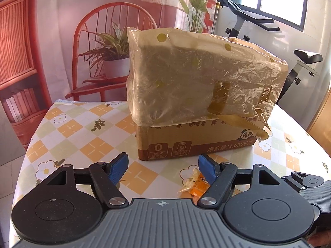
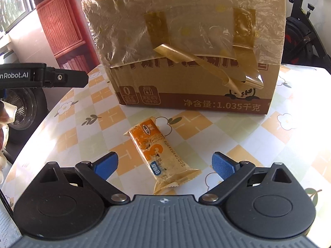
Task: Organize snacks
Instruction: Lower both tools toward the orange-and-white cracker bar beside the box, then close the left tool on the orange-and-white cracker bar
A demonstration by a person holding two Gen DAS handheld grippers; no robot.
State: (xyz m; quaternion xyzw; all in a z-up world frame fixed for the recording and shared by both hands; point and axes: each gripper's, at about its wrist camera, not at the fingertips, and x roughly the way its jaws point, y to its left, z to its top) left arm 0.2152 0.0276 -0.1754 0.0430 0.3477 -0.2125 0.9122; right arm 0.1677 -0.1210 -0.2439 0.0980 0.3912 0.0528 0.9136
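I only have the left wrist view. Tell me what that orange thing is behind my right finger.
Observer: A sealed orange snack bar, lying flat on the table, not touching the cardboard box.
Operator: Report where the right gripper is.
Observer: The right gripper is open, its fingers either side of the bar, pads not pressing it.
Operator: Describe the box front.
Observer: Two tape strips hold the plastic cover; one has peeled loose.

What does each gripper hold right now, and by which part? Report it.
Nothing is held. The left gripper is open over the table, and the right gripper is open with the snack bar lying loose on the tablecloth between its fingers, untouched.
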